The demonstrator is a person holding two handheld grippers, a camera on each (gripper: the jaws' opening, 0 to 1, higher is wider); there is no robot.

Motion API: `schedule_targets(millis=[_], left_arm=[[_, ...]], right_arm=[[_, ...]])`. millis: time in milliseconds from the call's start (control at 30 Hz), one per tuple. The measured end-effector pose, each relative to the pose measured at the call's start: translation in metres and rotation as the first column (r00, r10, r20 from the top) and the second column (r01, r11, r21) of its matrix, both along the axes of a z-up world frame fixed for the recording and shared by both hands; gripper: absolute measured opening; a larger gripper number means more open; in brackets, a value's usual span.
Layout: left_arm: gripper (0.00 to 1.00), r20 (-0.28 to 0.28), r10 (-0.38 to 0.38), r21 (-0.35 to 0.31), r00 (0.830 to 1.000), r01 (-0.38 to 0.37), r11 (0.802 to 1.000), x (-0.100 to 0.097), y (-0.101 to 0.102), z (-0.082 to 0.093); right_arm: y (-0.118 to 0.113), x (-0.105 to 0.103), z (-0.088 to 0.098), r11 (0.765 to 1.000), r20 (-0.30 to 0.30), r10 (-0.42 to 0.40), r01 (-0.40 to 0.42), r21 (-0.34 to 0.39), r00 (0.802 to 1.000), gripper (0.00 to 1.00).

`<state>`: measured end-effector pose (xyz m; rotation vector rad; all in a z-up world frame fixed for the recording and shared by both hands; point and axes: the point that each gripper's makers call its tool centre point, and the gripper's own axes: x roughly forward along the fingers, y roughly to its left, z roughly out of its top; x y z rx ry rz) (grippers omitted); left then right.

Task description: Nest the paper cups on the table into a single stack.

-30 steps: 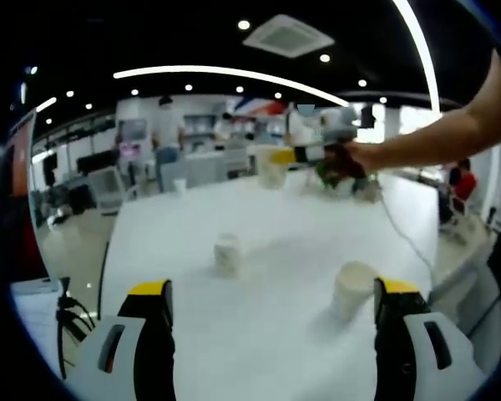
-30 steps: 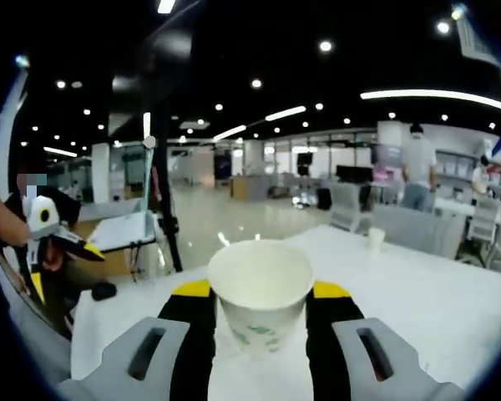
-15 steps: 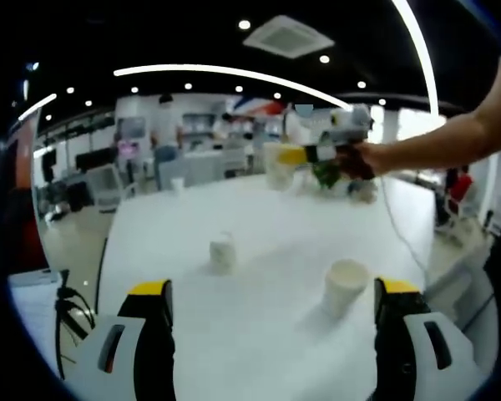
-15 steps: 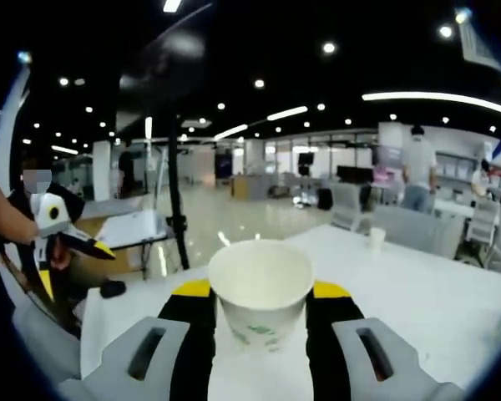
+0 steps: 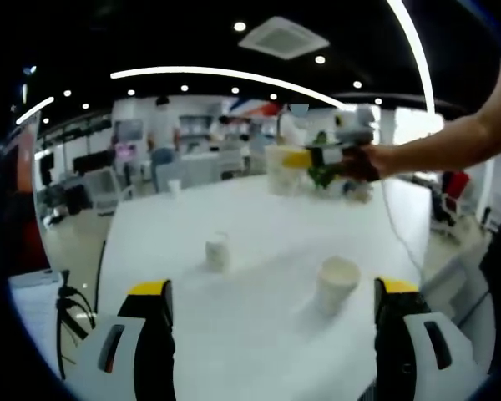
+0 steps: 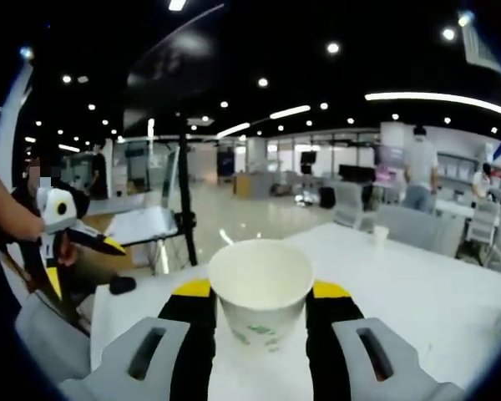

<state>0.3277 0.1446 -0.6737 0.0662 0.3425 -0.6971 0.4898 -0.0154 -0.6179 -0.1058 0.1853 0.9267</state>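
On the white table [image 5: 259, 209] stand two paper cups: a small one [image 5: 218, 251] left of centre and a wider one [image 5: 336, 284] near my right finger. My left gripper [image 5: 272, 288] is open, its jaws wide apart above the near table with nothing between them. My right gripper [image 5: 317, 156] reaches in from the right, held by a person's hand, and carries a white paper cup [image 5: 280, 167] over the far side. In the right gripper view that gripper [image 6: 260, 288] is shut on the cup [image 6: 260, 305], held upright. The left gripper [image 6: 67, 238] shows at far left.
Another small cup [image 5: 174, 185] [image 6: 379, 236] stands near the table's far edge. A cable [image 5: 401, 238] runs across the right side of the table. A dark tripod pole [image 6: 186, 209] rises beyond the table end. Chairs, desks and people fill the background.
The left gripper view has drawn back a little, so both standing cups look smaller. The right gripper, cup still held, has turned slightly left; the tripod pole slid right in its view.
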Motion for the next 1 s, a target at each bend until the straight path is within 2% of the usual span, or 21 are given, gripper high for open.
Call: schedule_targets(millis=[533,767,1000], left_arm=[[0.98,0.013,-0.009,0.019,1.000,0.009,1.000,-0.004,0.001,0.003],[0.98,0.008,-0.012,0.024,1.000,0.012,1.000,-0.005,-0.003,0.000],[0.98,0.003,-0.019,0.026,1.000,0.019,0.999,-0.007,-0.008,-0.005]], right_arm=[[-0.001,-0.034,0.008,1.000,-0.002,0.018,-0.018,0.025,1.000,0.39],[0.002,-0.055,-0.001,0.999,-0.005,0.044,-0.044,0.018,0.999,0.39],[-0.001,-0.073,-0.007,0.998,-0.024,0.041,-0.040,0.041,0.999,0.39]])
